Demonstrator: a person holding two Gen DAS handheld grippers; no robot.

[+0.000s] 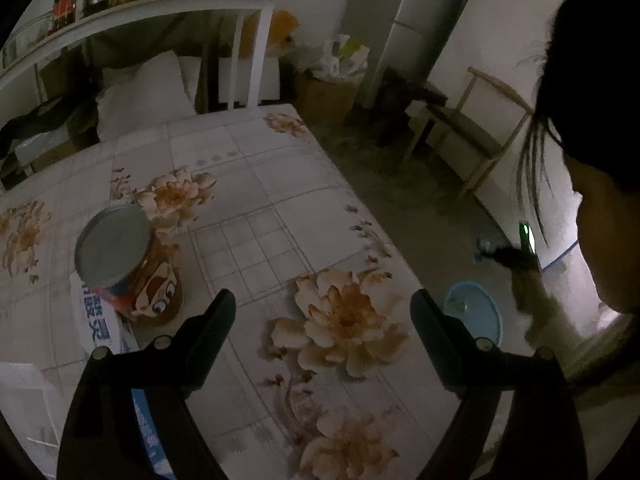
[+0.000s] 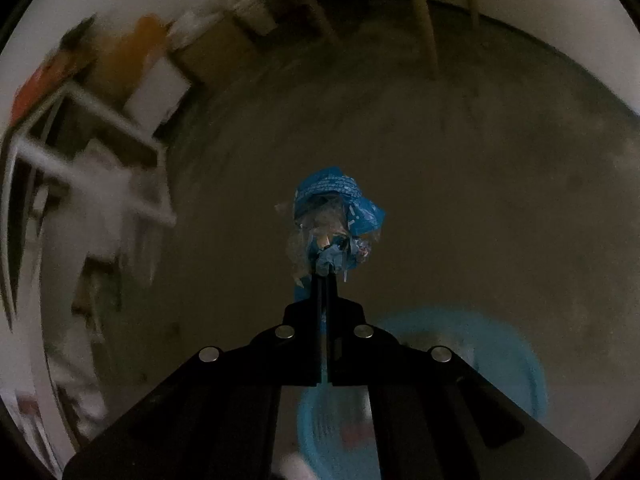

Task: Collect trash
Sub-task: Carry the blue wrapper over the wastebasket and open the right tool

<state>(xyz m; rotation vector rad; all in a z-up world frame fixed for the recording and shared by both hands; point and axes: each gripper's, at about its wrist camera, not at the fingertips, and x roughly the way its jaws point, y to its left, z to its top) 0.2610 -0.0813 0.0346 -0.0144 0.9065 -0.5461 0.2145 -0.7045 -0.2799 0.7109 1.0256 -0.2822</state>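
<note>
Room: It is dim, and the right wrist view is smeared. In such poor light it is hard to aim, so the trash may land on the floor.
Table [image 1: 280,184]: It has a flowered cloth and stands beside the floor where the bin is. I see no loose trash on the part that shows, but some may hide in the dark corners.
Blue bin [image 2: 516,364]: It sits on the floor, below and a little to the side of the held trash. If the trash is let go here, I think it can miss the bin.
Tin can [image 1: 120,260]: It stands upright on the table, near one of the left fingers. A careless swing could knock it over.
Left gripper [image 1: 322,308]: Its fingers are spread wide over the table and hold nothing.
Right gripper [image 2: 327,268]: Its fingers are squeezed tight on the trash, off the table and over the floor.
Blue wrapper [image 2: 340,204]: This crumpled trash is pinched only by a small bit at its bottom. Most of it sticks out past the fingertips, so a quick move could shake it loose.
</note>
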